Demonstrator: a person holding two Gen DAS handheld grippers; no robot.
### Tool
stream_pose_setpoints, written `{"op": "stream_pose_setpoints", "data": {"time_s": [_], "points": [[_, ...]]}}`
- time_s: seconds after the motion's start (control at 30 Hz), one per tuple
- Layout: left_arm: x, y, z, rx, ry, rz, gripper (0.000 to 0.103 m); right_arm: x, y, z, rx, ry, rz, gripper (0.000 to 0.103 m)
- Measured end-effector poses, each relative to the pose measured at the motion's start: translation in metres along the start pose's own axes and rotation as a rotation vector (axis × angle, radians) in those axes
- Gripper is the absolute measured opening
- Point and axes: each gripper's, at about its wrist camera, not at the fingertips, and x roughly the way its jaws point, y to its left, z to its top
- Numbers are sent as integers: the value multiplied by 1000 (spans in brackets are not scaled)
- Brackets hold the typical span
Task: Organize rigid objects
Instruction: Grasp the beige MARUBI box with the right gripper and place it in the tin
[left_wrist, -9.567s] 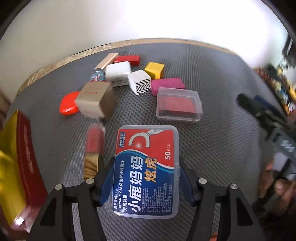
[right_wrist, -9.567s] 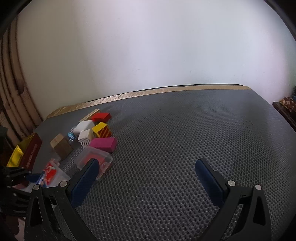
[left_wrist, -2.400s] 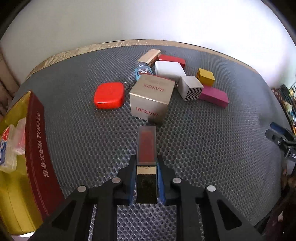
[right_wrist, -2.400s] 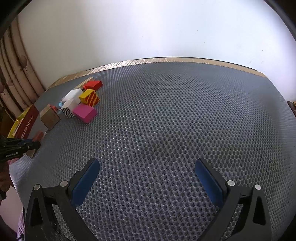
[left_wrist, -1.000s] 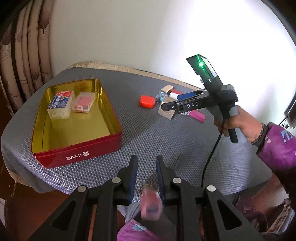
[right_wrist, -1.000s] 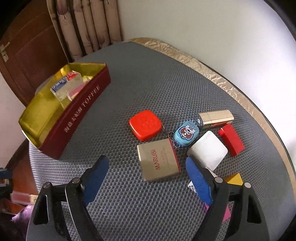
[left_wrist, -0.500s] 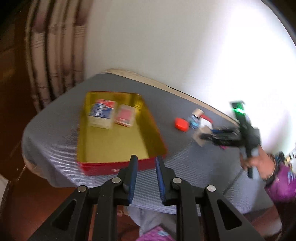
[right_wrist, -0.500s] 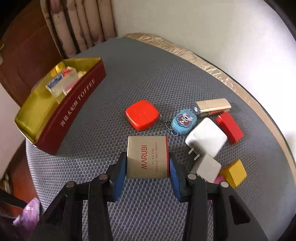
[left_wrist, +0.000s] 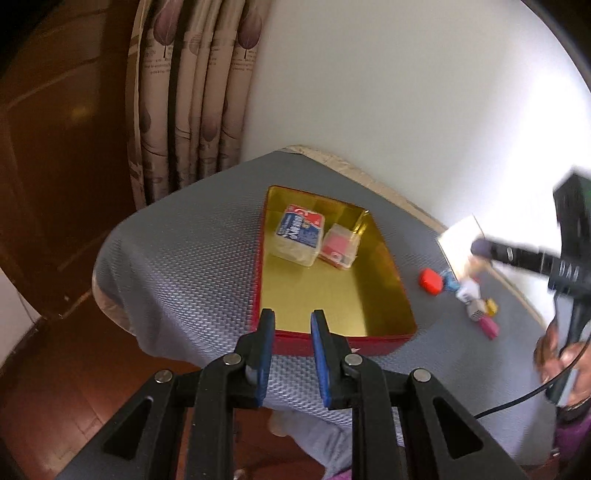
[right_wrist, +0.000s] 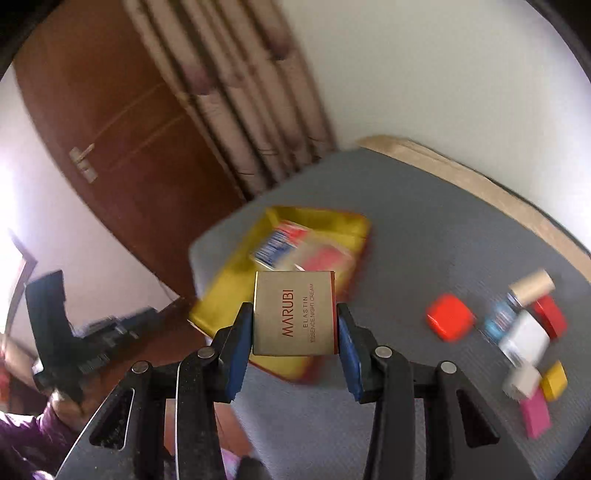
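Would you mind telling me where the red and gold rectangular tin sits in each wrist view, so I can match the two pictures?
Left wrist view: the red and gold rectangular tin fills the centre, just beyond the left gripper.
Right wrist view: the tin is centre-left and blurred, partly behind the beige MARUBI box clamped in the right gripper.
Shared landmark: the flat red rounded-square case lies on the grey mat, right of the tin, in both.

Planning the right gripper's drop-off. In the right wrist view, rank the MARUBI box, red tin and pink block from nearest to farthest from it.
1. MARUBI box: clamped in the right gripper.
2. Red tin: just beyond, centre-left.
3. Pink block: far right on the mat.
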Motion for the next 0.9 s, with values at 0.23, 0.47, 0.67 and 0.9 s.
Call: {"op": "stream_pose_setpoints", "data": {"time_s": [0.23,0.47,0.67,0.9], "points": [[11,5,-4,-8,29,32,20,79,27,24,-28,92,-59,40],[21,0,-10,28,55,35,20,103,6,19,51,101,-68,47],[23,-20,-18,119,50,4,20,41,-9,1,117,-96,-19,66],[20,-75,-30,288,105,-119,32,-54,-63,-77,155,-203,-277,90]]}}
